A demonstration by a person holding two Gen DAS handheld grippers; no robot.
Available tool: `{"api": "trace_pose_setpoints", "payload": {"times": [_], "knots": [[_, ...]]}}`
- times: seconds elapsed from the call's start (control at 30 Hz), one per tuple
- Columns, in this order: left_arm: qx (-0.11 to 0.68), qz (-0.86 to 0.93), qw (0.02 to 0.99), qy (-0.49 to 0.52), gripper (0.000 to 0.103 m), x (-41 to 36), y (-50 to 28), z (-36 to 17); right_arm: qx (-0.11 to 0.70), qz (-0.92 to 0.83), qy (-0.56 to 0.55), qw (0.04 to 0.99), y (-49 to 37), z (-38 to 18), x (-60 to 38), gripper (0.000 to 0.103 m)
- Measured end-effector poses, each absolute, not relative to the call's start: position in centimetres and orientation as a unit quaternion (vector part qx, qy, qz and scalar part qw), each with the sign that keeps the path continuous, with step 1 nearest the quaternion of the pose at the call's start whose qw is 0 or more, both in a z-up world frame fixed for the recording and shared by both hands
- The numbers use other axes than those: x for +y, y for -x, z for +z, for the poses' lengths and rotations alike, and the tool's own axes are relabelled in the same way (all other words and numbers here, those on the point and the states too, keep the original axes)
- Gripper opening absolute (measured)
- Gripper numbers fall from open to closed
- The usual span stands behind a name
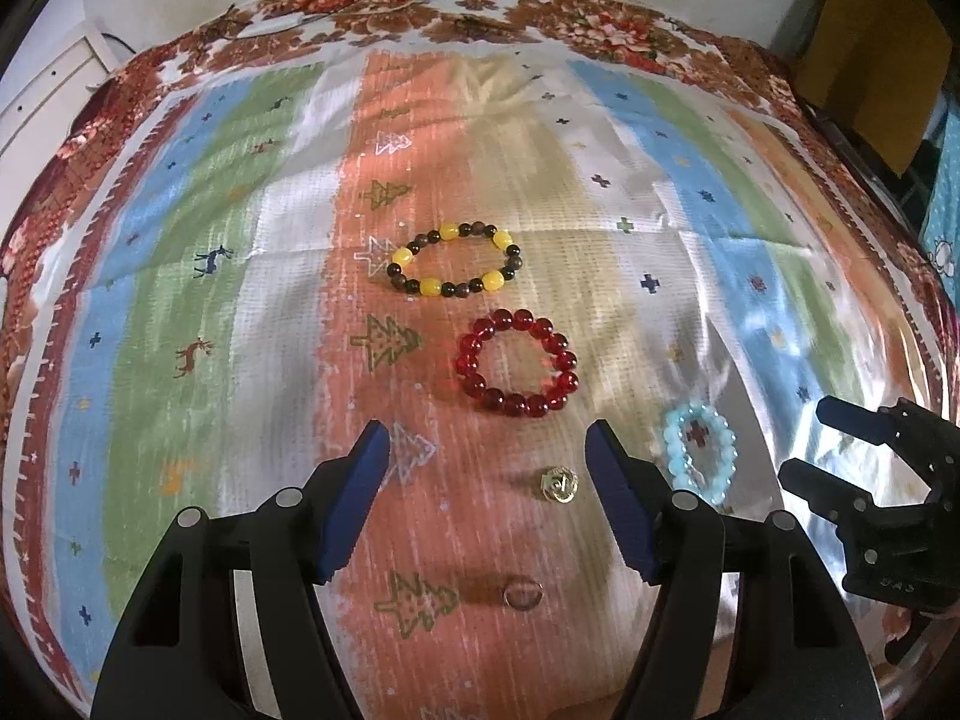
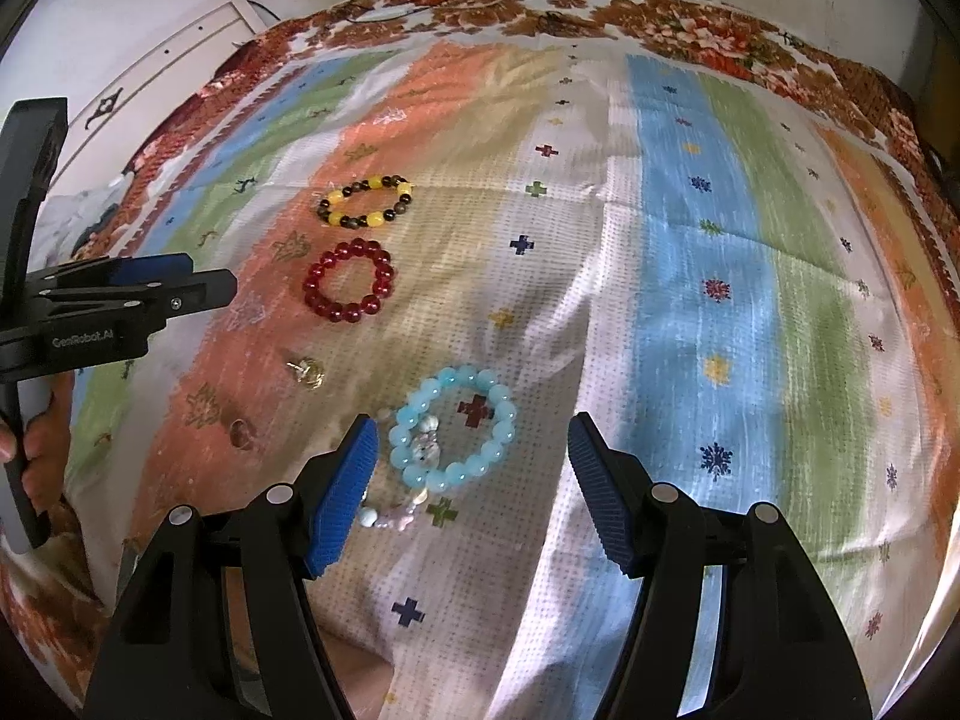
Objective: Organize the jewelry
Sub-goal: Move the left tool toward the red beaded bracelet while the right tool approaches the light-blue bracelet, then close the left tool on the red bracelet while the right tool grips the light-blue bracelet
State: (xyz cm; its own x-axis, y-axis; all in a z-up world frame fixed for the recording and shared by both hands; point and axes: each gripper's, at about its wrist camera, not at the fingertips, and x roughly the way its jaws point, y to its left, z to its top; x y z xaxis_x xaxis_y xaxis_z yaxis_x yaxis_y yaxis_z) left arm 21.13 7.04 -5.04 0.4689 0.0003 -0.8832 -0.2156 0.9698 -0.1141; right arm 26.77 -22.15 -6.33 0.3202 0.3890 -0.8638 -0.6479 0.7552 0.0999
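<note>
Several pieces of jewelry lie on a striped cloth [image 1: 252,276]. A yellow-and-dark bead bracelet [image 1: 453,258] lies farthest, a red bead bracelet [image 1: 516,363] just nearer. My left gripper [image 1: 487,450] hovers open and empty, with a small gold piece [image 1: 559,484] on the cloth below its jaws and a clear ring [image 1: 523,594] nearer. My right gripper [image 2: 473,429] is open above a light blue bead bracelet [image 2: 453,435], not touching it. A pale bead strand [image 2: 390,513] is partly hidden behind its left finger.
The cloth [image 2: 690,300] covers a bed with a floral border [image 1: 540,18]. A white wall and cables run behind it. A white cabinet [image 2: 180,54] stands at the far left. A person's hand [image 2: 42,450] holds the left gripper [image 2: 210,279].
</note>
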Motion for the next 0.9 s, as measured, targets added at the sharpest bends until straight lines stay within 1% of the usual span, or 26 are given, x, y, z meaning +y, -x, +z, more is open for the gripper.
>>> {"api": "trace_pose_setpoints", "payload": {"times": [0.5,0.9], "knots": [[0.545,0.071,0.825,0.131,0.068,8.4,-24.2,-8.3,0.527,0.306,0.15,0.778,-29.1,-9.4,-20.7,0.065],[0.559,0.071,0.815,0.132,0.068,8.5,-25.9,-10.1,0.541,0.29,0.167,0.772,-30.4,-11.2,-20.0,0.065]]}}
